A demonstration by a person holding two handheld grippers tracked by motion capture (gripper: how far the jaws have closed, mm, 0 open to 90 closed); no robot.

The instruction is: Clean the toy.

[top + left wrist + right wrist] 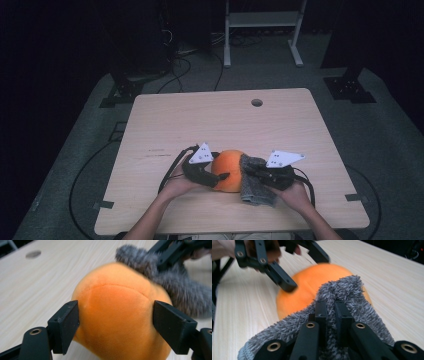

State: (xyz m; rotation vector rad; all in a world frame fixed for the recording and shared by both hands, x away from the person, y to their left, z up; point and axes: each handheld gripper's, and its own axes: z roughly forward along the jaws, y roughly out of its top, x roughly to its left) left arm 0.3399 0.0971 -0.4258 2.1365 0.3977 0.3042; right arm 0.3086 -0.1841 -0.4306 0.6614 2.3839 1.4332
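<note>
Holding: the left gripper (116, 325) has its jaws spread around an orange plush ball (117, 315), both pads pressed into its sides.
Pinching: the right gripper (330, 312) has its jaws pressed together on a fold of grey fluffy cloth (352, 302), which lies against the ball's far side.
Position: ball and cloth sit near the front edge of the wooden table (220, 120), between the person's hands.
Doing it well: judged a wiping step; keep the ball squeezed steady so it cannot roll, and drag the cloth over its surface with light pressure.
Containers: none in view; a round hole (257, 102) in the table's far side holds nothing visible.
</note>
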